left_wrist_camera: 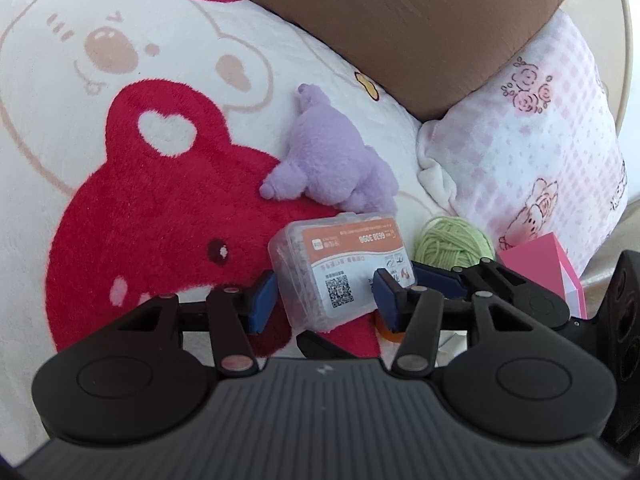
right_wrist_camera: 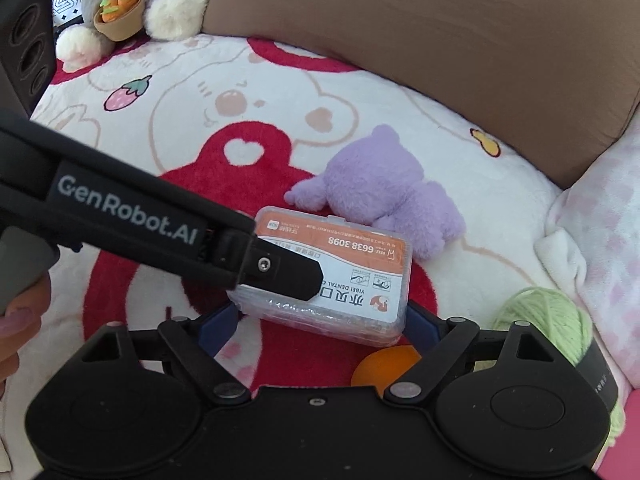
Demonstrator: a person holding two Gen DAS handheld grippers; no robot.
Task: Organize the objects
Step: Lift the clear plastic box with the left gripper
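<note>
A: Where is the clear floss box?

B: On the bear-print blanket, just before a purple plush. The left tool clamps its ends; the right tool straddles it, released.

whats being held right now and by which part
The clear floss box, pinched across its near end by the left gripper; the right gripper has its jaws flanking it, apparently open.
</note>
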